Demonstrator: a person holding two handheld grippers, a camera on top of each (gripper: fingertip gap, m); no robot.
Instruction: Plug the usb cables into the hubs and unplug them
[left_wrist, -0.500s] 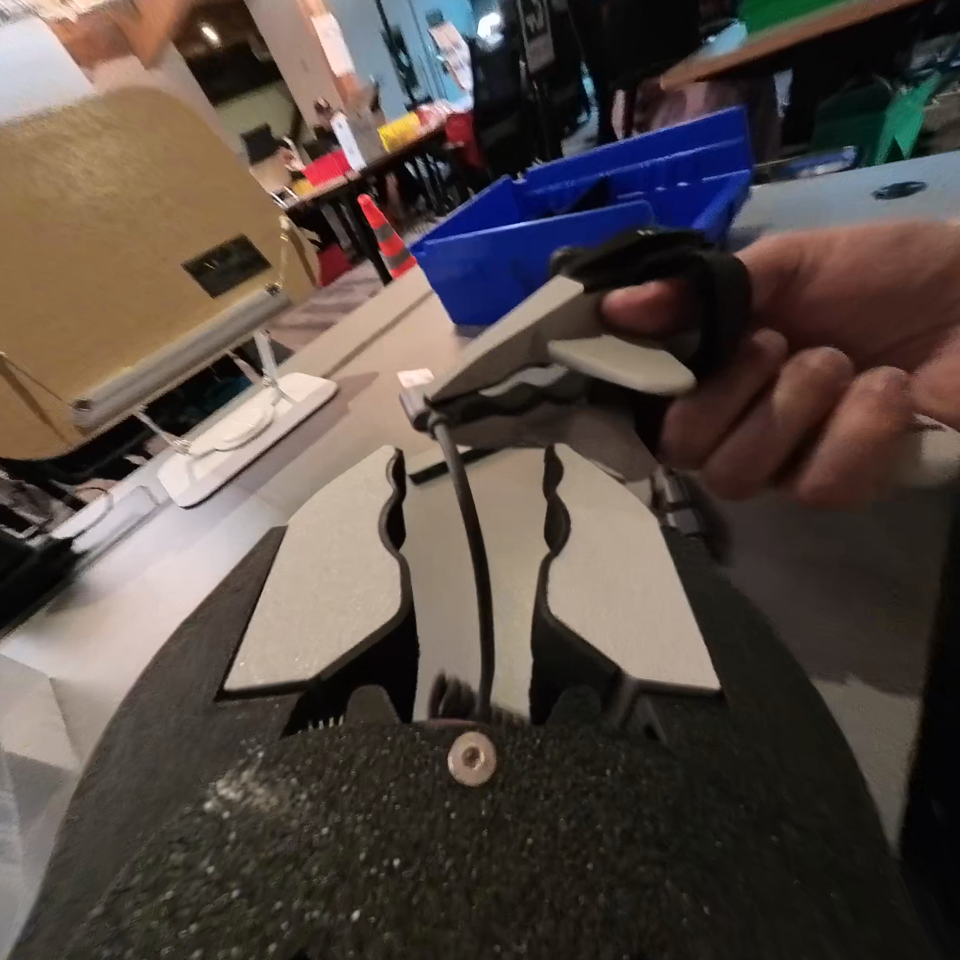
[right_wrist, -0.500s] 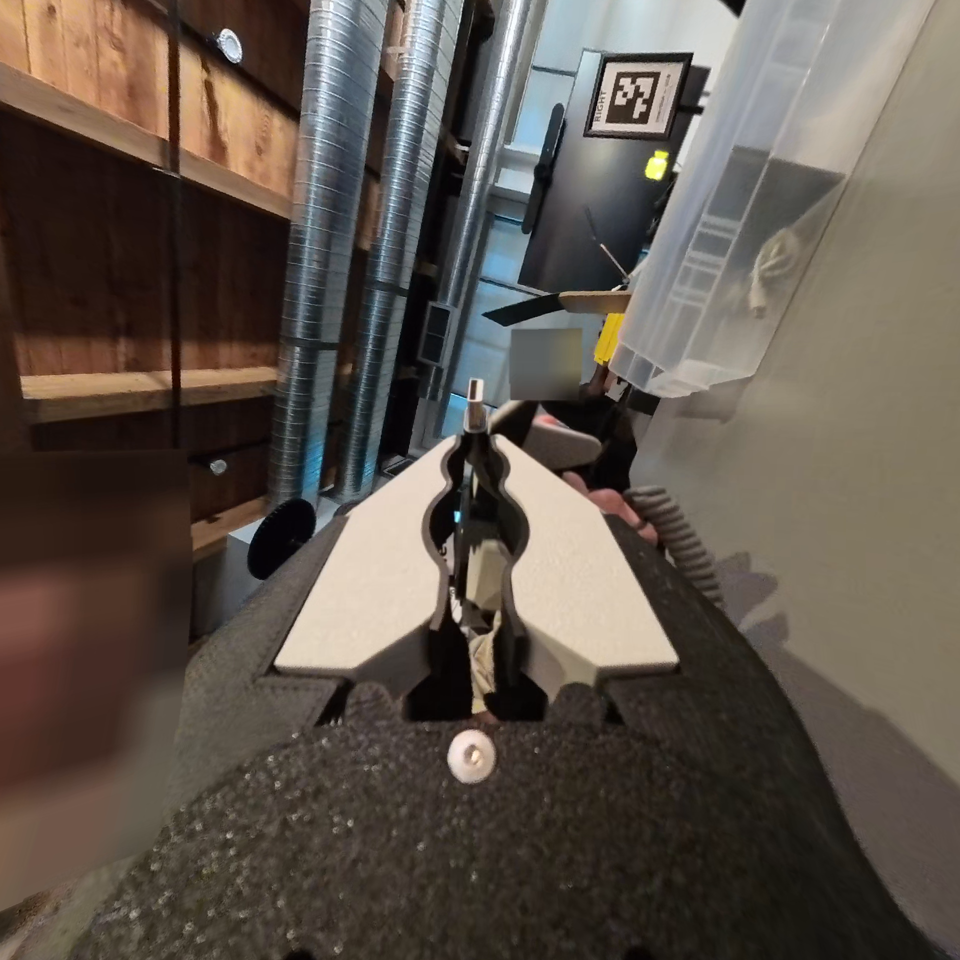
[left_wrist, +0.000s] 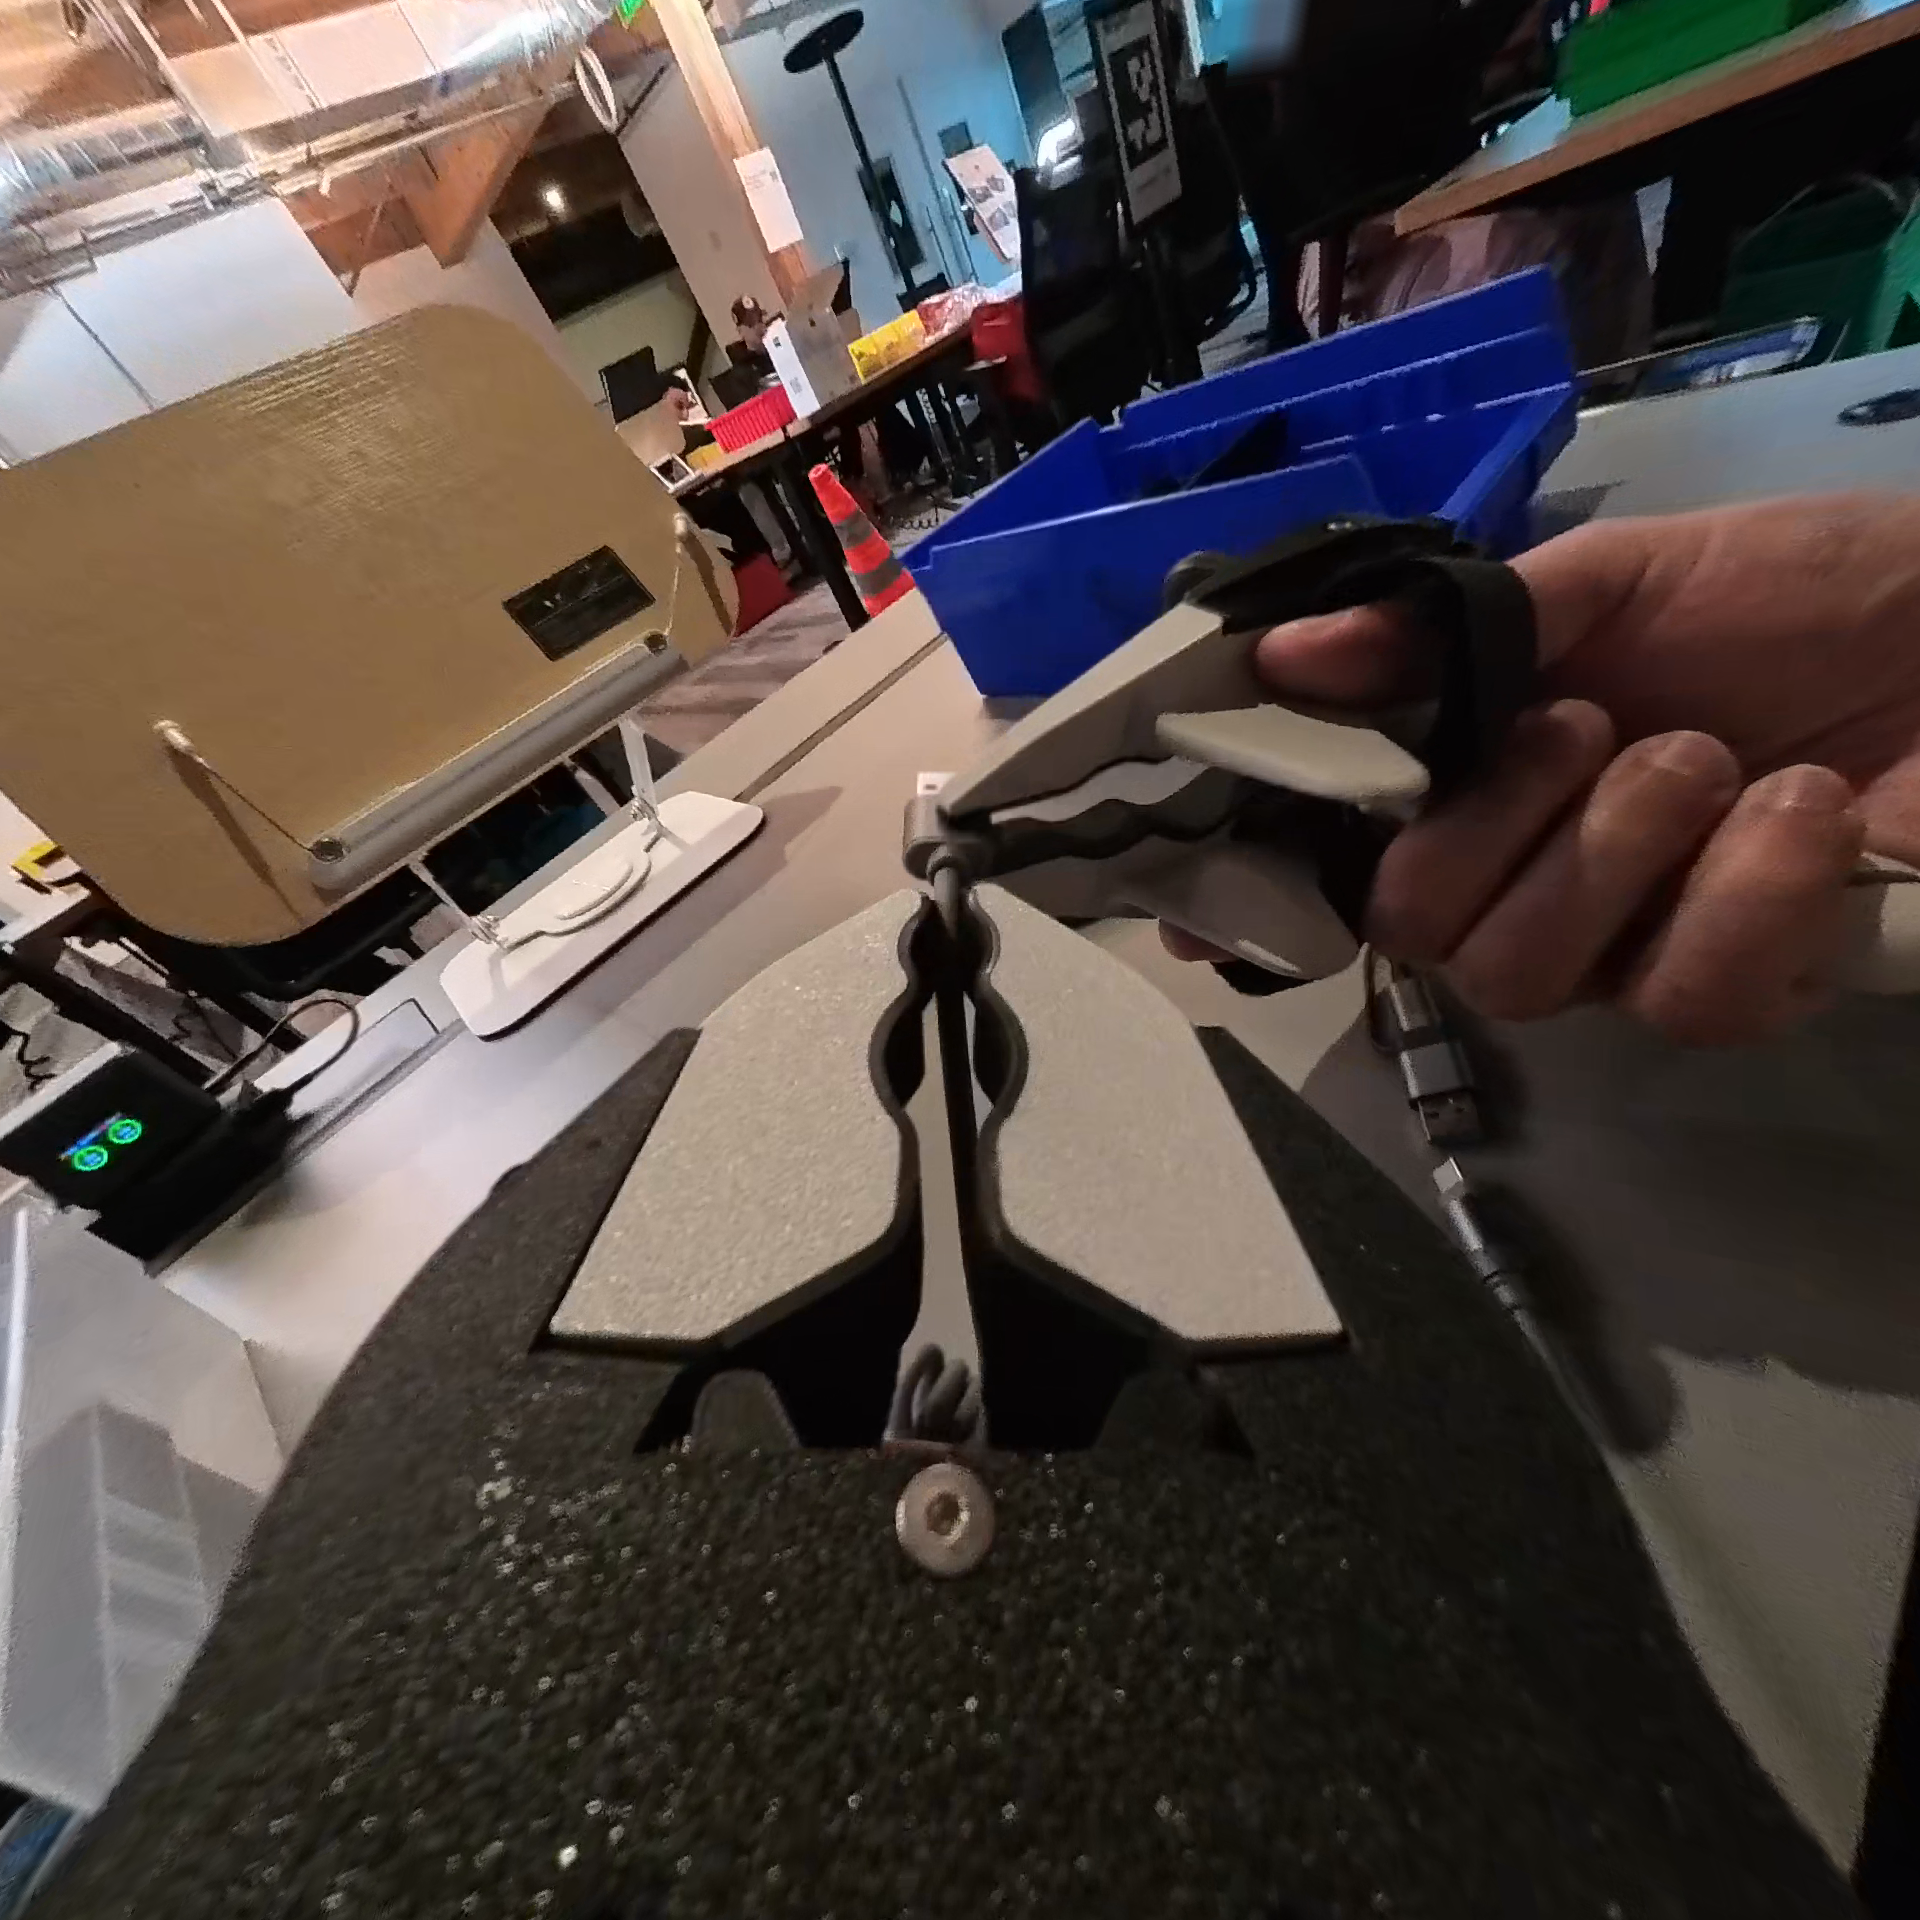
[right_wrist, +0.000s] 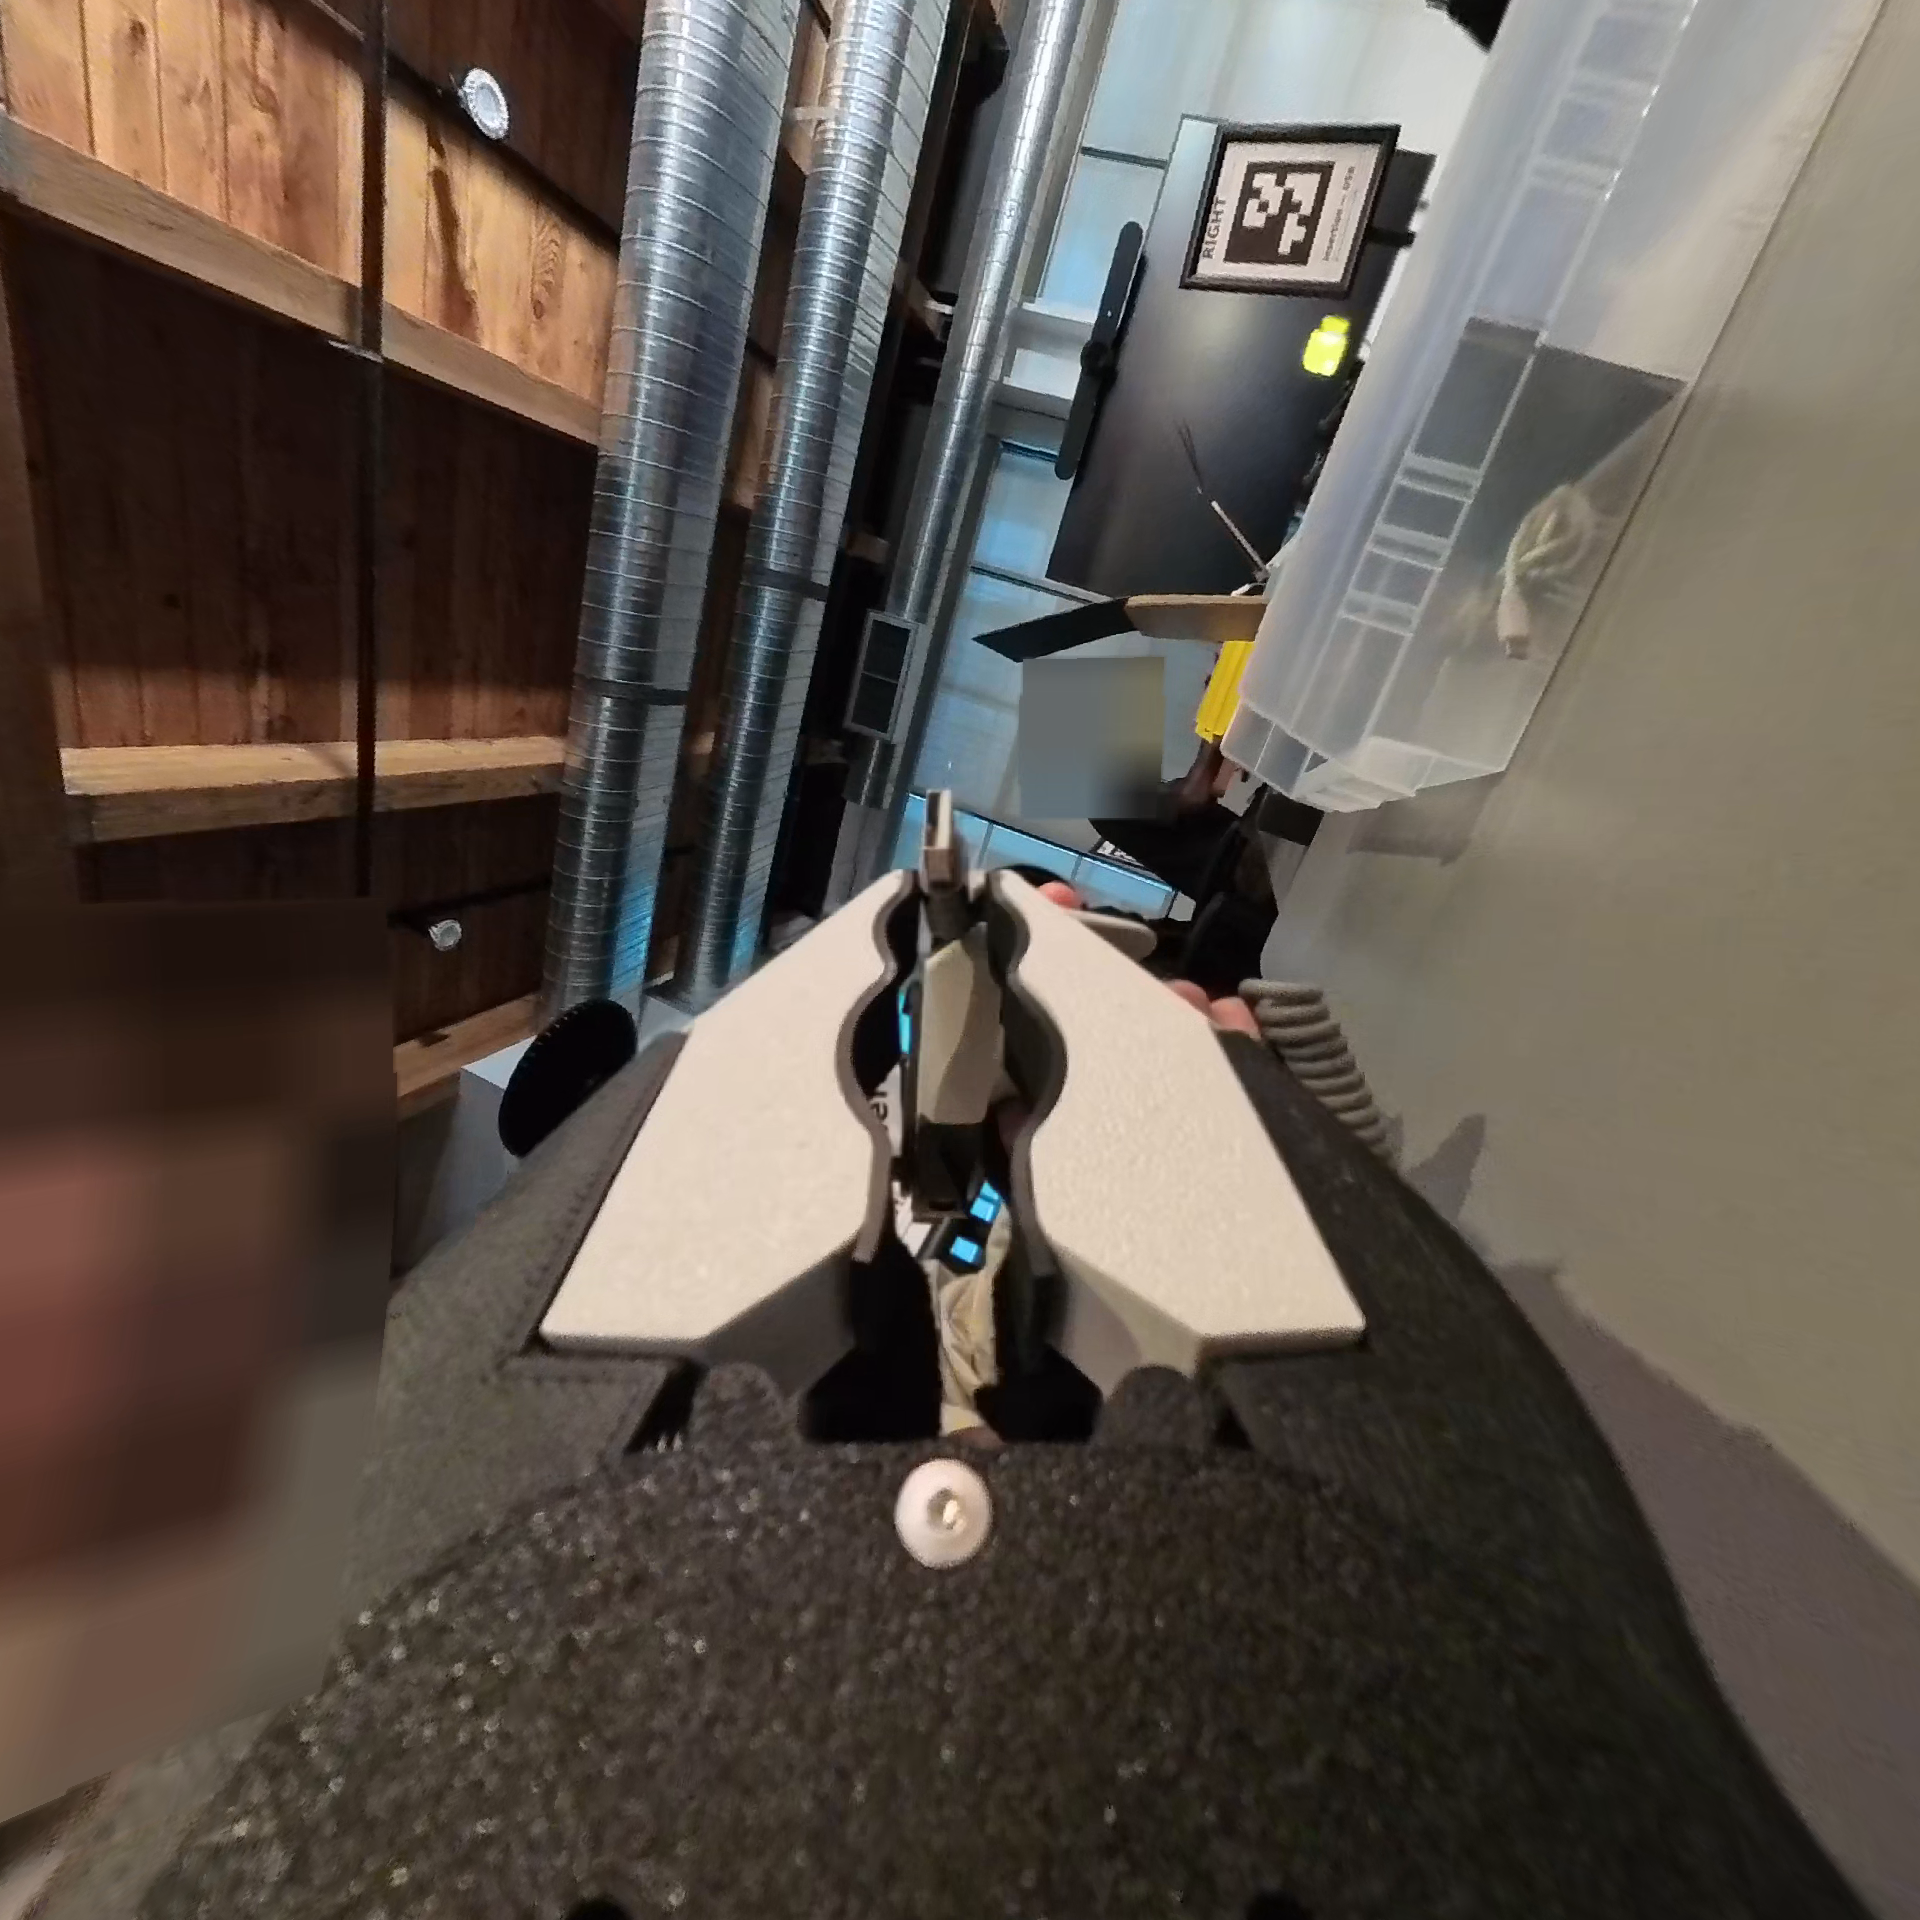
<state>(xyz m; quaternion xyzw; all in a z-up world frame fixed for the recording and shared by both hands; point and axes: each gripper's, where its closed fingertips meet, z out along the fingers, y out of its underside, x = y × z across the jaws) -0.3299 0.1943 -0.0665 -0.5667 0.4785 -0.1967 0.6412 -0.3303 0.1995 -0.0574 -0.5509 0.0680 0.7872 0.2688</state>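
Observation:
In the left wrist view my left gripper (left_wrist: 948, 920) is shut on a thin dark usb cable (left_wrist: 958, 1091) that runs down between its grey fingers. Just past its tips, my right gripper (left_wrist: 940, 826), held by a hand, pinches the grey plug end (left_wrist: 923, 831) of that cable. A grey usb adapter (left_wrist: 1439, 1070) and another braided cable end (left_wrist: 1465, 1205) hang below that hand. In the right wrist view my right gripper (right_wrist: 943, 883) is shut on the usb plug, whose metal tip (right_wrist: 940, 826) sticks out past the fingertips.
A blue bin (left_wrist: 1195, 540) stands on the grey table (left_wrist: 790, 769) behind the grippers. A gold board on a white stand (left_wrist: 312, 623) is at the left, with a small black device with green lights (left_wrist: 104, 1143). A clear plastic box (right_wrist: 1507, 499) shows in the right wrist view. My two grippers' fingertips are within a few centimetres of each other. The grey usb adapter (left_wrist: 1439, 1070) is about 12 cm from my left fingertips.
My left gripper was open around the cable and has shut on it, close under the right gripper's tip. The right gripper still holds the plug.

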